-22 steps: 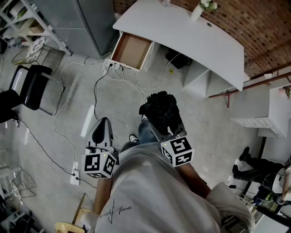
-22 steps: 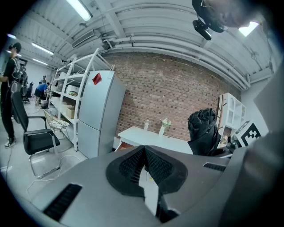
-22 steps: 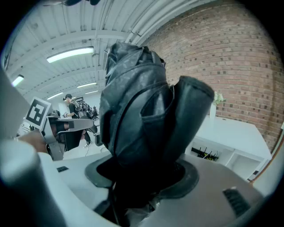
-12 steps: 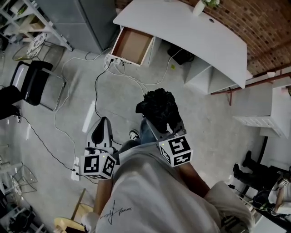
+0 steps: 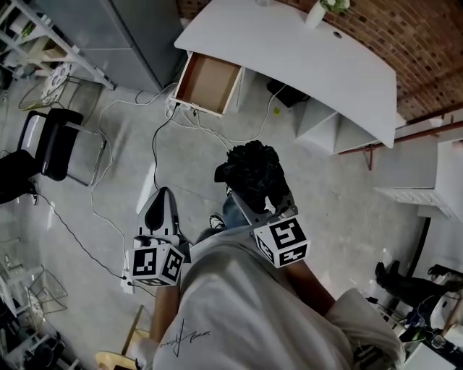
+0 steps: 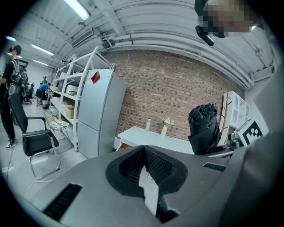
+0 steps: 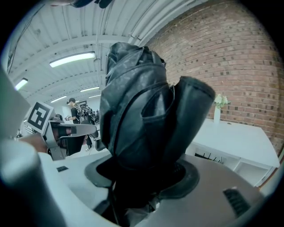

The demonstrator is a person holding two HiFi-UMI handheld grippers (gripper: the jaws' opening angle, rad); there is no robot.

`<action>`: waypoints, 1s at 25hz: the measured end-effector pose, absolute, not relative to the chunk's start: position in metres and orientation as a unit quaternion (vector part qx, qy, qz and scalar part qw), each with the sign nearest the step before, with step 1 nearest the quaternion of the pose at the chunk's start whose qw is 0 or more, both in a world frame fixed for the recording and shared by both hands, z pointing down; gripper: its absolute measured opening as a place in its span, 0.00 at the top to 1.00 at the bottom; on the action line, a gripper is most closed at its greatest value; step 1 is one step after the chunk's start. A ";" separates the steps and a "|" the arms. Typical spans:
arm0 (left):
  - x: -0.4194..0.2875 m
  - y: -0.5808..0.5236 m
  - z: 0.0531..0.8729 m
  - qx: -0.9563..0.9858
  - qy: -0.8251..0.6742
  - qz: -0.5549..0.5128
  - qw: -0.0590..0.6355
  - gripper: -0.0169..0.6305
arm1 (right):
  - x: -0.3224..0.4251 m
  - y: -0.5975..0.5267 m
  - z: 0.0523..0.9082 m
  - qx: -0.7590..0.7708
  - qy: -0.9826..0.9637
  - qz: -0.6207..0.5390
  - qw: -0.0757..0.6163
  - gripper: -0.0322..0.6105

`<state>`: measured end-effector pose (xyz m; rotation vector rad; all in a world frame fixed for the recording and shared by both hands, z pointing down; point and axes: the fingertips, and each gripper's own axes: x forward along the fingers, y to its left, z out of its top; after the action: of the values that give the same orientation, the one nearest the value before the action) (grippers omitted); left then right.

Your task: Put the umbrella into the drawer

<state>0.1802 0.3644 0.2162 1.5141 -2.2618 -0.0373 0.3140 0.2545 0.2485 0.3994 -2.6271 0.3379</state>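
Note:
A folded black umbrella (image 5: 249,173) stands up between the jaws of my right gripper (image 5: 259,195), which is shut on it; in the right gripper view the umbrella (image 7: 142,111) fills the middle and hides the pads. My left gripper (image 5: 160,206) hangs to its left over the floor, jaws together, with nothing in them; the left gripper view shows its pads (image 6: 133,166) meeting at the tip. Further ahead, the open drawer (image 5: 210,83) with a bare brown bottom sticks out from under the left end of the white desk (image 5: 289,58). Both grippers are well short of it.
White cables (image 5: 155,137) trail over the grey floor between me and the drawer. A black office chair (image 5: 54,144) stands at the left, a grey cabinet (image 5: 123,36) beside the desk, white shelving (image 5: 419,173) at the right. A small vase (image 5: 315,14) sits on the desk.
The floor and chair have shifted slightly in the head view as the person steps. Both grippers keep their places, and the umbrella stays gripped.

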 end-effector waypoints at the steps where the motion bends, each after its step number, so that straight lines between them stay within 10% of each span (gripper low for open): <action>1: 0.177 0.356 0.216 0.544 -0.813 -0.011 0.208 0.95 | 0.312 0.246 0.250 0.146 -0.954 0.125 0.229 0.54; 25: 0.123 0.224 0.220 0.529 -0.821 0.020 0.213 0.95 | 0.238 0.126 0.270 0.094 -0.957 0.153 0.227 0.54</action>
<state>0.1233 0.2236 0.2197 1.4689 -2.2800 0.0554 0.2383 0.1258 0.2704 0.2600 -2.6371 0.4225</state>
